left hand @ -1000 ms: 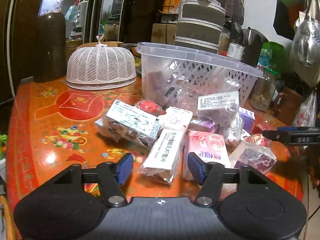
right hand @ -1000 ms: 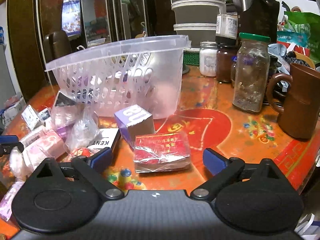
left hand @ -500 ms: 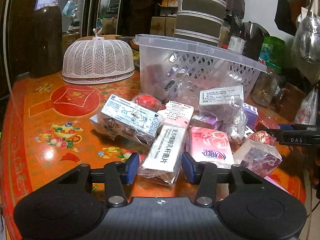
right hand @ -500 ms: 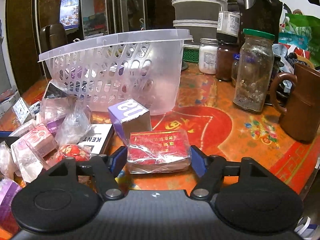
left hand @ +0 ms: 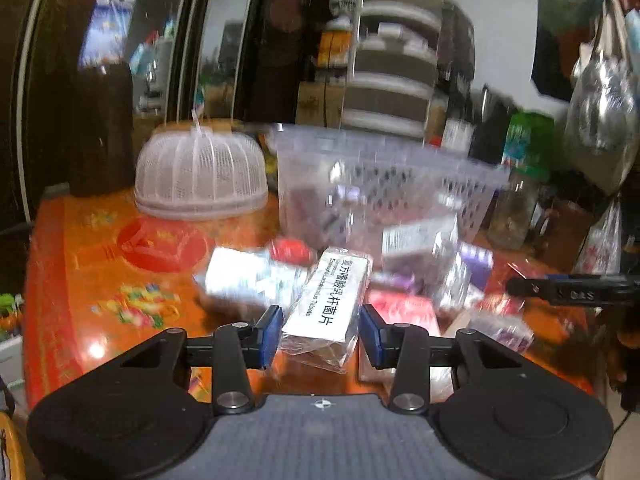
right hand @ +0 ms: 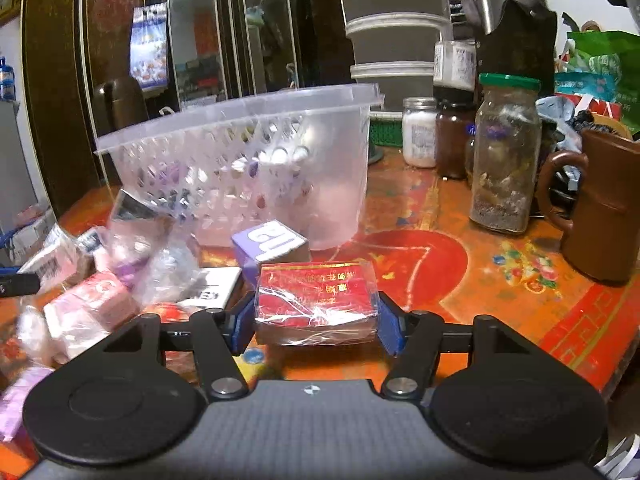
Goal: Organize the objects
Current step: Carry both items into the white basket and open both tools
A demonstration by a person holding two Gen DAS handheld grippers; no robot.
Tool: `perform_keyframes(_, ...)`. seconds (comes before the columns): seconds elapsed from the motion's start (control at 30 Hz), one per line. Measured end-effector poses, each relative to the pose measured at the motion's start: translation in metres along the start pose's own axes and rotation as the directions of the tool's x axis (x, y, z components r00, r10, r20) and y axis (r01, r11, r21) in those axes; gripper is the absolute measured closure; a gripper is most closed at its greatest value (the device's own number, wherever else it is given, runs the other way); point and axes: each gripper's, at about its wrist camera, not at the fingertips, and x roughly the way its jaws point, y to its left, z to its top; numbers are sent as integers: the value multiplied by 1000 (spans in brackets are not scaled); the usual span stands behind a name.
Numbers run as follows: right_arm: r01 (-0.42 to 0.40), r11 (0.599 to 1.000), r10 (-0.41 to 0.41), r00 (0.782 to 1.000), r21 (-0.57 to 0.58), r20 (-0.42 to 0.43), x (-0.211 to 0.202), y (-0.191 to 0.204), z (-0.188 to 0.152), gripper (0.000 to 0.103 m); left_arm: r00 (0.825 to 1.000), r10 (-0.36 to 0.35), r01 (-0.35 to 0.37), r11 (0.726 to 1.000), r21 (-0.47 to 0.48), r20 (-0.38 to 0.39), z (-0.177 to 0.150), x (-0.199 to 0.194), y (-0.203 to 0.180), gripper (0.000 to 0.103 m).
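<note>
L gripper (left hand: 319, 330) jaws have just been closing and now clamp the white tablet box (left hand: 329, 297), wrapped in clear film, near the front edge of the orange table (left hand: 92, 264). R gripper (right hand: 316, 326) jaws, also just closing, pinch the red film-wrapped pack (right hand: 317, 302) w/ both blue pads on its sides. Clear lattice basket (right hand: 248, 168) sits mid-table, just behind a purple box (right hand: 272, 246). Background in left wrist view is blurred.

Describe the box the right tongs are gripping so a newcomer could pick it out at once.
Start at the clear perforated basket on the orange table. Just in front of it sits a purple box, and nearer the camera, between the right tongs, is the red box. It alone is bright red with gold lettering, wrapped in crinkled clear film.
</note>
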Motion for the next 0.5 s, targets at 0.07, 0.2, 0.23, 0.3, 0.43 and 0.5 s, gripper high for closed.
perform_keyframes(0.07,-25,1000,24,998,6,56,-19,4,13,39,999,-4,5,1000,-18,53,9,-12,3,57)
perform_keyframes(0.2,-77,996,81,988,-37,130,-40,18,67,39,989,-38,39,999,-5,142,51,-26,-1,57)
perform_keyframes(0.23,-62,996,70,988,-61,138,-38,23,83,39,986,-49,48,999,6,159,64,-25,-5,57)
perform_keyframes(0.3,-59,995,69,991,-86,114,-24,31,118,39,985,-81,80,997,13,151,98,-12,-12,57)
perform_keyframes(0.43,4,993,-2,1000,-114,17,34,39,163,39,995,-74,73,997,17,65,157,45,-28,57)
perform_keyframes(0.5,21,996,-23,999,-83,-32,63,34,169,39,997,-61,61,998,-10,-53,173,93,-30,57)
